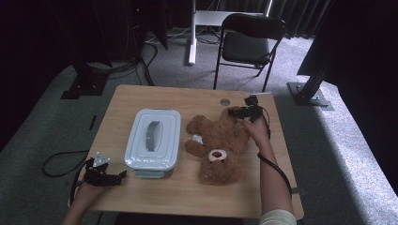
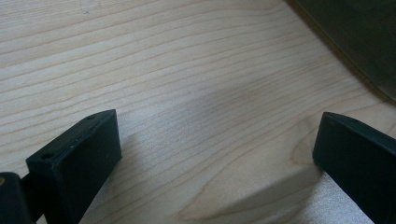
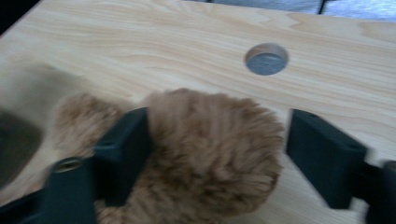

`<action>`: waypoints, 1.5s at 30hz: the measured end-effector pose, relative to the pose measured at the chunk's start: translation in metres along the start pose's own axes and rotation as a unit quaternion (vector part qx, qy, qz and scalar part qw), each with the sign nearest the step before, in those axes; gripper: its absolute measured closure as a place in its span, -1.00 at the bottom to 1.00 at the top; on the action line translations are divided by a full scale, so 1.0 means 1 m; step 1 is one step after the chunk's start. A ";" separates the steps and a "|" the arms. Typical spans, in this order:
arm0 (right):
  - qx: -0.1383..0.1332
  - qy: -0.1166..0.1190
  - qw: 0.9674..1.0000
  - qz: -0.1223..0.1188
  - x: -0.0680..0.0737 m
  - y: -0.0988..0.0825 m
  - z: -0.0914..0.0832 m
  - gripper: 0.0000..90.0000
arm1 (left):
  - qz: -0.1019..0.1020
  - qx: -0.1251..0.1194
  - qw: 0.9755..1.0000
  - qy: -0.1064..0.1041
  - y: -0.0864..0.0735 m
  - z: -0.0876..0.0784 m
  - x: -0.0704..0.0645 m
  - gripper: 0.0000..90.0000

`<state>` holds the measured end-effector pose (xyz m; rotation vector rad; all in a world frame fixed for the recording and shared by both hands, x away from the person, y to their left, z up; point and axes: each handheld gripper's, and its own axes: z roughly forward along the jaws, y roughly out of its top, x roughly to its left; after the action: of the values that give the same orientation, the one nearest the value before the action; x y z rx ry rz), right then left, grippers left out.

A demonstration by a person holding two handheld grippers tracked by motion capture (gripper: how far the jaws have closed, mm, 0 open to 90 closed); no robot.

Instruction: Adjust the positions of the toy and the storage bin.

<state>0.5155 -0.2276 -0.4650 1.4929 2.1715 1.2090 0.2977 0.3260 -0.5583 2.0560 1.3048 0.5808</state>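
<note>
Right gripper view: a furry paw of the bear [image 3: 210, 140] is seen between the wide-open jaws of the right gripper [image 3: 217, 154]. One jaw is pressed against the fur and the other is set apart from it, so nothing is gripped yet. High view: the bear is laid on its back on the counter [image 1: 197, 96], its body stretched from the far right edge toward the person, just beside the box [image 1: 154, 138]. The left gripper [image 1: 105, 177] is kept near the front-left corner, open and empty, well apart from the bear.
</note>
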 end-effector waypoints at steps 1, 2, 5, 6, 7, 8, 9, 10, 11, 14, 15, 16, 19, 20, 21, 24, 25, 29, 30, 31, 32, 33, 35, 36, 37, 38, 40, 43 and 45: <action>0.001 0.006 1.000 -0.002 -0.001 0.000 -0.001 -0.20 | 0.000 0.000 1.000 0.000 0.000 0.000 0.000 -0.97; 0.001 0.006 1.000 -0.002 -0.001 0.000 -0.001 -0.20 | 0.000 0.000 1.000 0.000 0.000 0.000 0.000 -0.97; 0.004 0.000 1.000 -0.020 0.000 -0.002 -0.003 0.20 | 0.000 0.000 1.000 0.000 0.000 0.000 0.000 -0.97; 0.003 -0.003 1.000 -0.025 0.000 -0.003 -0.004 0.32 | 0.000 0.000 1.000 0.000 0.000 0.000 0.000 -0.97; 0.002 -0.005 1.000 -0.029 0.000 -0.003 -0.006 0.41 | 0.000 0.000 1.000 0.000 0.000 0.000 0.000 -0.97; 0.003 -0.005 1.000 -0.030 0.000 -0.004 -0.007 0.50 | 0.000 0.000 1.000 0.000 0.000 0.000 0.000 -0.97; 0.004 -0.006 0.999 -0.034 0.000 -0.005 -0.008 0.55 | 0.000 0.000 1.000 0.000 0.000 0.000 0.000 -0.97; 0.004 -0.006 0.999 -0.034 0.000 -0.005 -0.008 0.55 | 0.000 0.000 1.000 0.000 0.000 0.000 0.000 -0.97; 0.007 -0.011 0.999 -0.039 0.001 -0.007 -0.010 0.61 | 0.000 0.000 1.000 0.000 0.000 0.000 0.000 -0.97; 0.016 -0.027 0.998 -0.046 -0.003 -0.013 -0.016 0.69 | 0.000 0.000 1.000 0.000 0.000 0.000 0.000 -0.97; 0.017 -0.030 0.998 -0.044 -0.005 -0.015 -0.019 0.69 | 0.000 0.000 1.000 0.000 0.000 0.000 0.000 -0.97; 0.017 -0.030 0.998 -0.044 -0.005 -0.015 -0.019 0.69 | 0.000 0.000 1.000 0.000 0.000 0.000 0.000 -0.97; 0.021 -0.047 0.998 -0.044 -0.013 -0.022 -0.034 0.72 | 0.000 0.000 1.000 0.000 0.000 0.000 0.000 -0.97; 0.021 -0.047 0.998 -0.044 -0.013 -0.022 -0.034 0.72 | 0.000 0.000 1.000 0.000 0.000 0.000 0.000 -0.97; 0.022 -0.051 0.998 -0.044 -0.014 -0.023 -0.038 0.72 | 0.000 0.000 1.000 0.000 0.000 0.000 0.000 -0.97; 0.021 -0.057 0.997 -0.046 -0.019 -0.029 -0.051 0.73 | 0.000 0.000 1.000 0.000 0.000 0.000 0.000 -0.97; 0.021 -0.059 0.997 -0.047 -0.020 -0.032 -0.056 0.73 | 0.000 0.000 1.000 0.000 0.000 0.000 0.000 -0.97; 0.013 -0.069 0.997 -0.040 -0.027 -0.045 -0.075 0.73 | -0.002 0.000 1.000 0.002 0.000 0.000 0.000 -0.97; 0.010 -0.072 0.997 -0.039 -0.028 -0.049 -0.080 0.73 | -0.002 0.000 1.000 0.003 0.000 0.000 0.000 -0.97; 0.008 -0.075 0.996 -0.039 -0.028 -0.053 -0.086 0.74 | -0.002 0.000 1.000 0.003 0.000 0.000 0.000 -0.97; 0.006 -0.078 0.996 -0.038 -0.029 -0.060 -0.092 0.74 | -0.002 0.000 1.000 0.003 0.000 0.000 0.000 -0.97; 0.005 -0.079 0.996 -0.037 -0.029 -0.064 -0.095 0.74 | -0.002 0.000 1.000 0.003 0.000 0.000 0.000 -0.97; 0.001 -0.081 0.996 -0.034 -0.030 -0.070 -0.100 0.74 | -0.002 0.000 1.000 0.003 0.000 0.000 0.000 -0.97; -0.003 -0.082 0.996 -0.030 -0.030 -0.089 -0.112 0.74 | -0.002 0.000 1.000 0.003 0.000 0.000 0.000 -0.97; -0.003 -0.082 0.996 -0.030 -0.030 -0.089 -0.112 0.74 | -0.002 0.000 1.000 0.003 0.000 0.000 0.000 -0.97; -0.009 -0.086 0.996 -0.028 -0.029 -0.100 -0.120 0.74 | -0.003 0.000 1.000 0.003 0.000 0.000 0.000 -0.97; -0.013 -0.088 0.996 -0.024 -0.026 -0.111 -0.129 0.74 | -0.003 0.000 1.000 0.002 0.000 0.000 0.000 -0.97; -0.018 -0.093 0.995 -0.026 -0.020 -0.127 -0.142 0.74 | -0.002 0.000 1.000 0.002 0.000 0.000 0.000 -0.97; -0.016 -0.095 0.995 -0.030 -0.016 -0.137 -0.149 0.74 | -0.002 0.000 1.000 0.003 0.000 0.000 0.000 -0.97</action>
<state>0.3423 -0.3331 -0.4771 1.4559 2.0478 1.0316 0.2979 0.3262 -0.5583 2.0523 1.3123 0.5841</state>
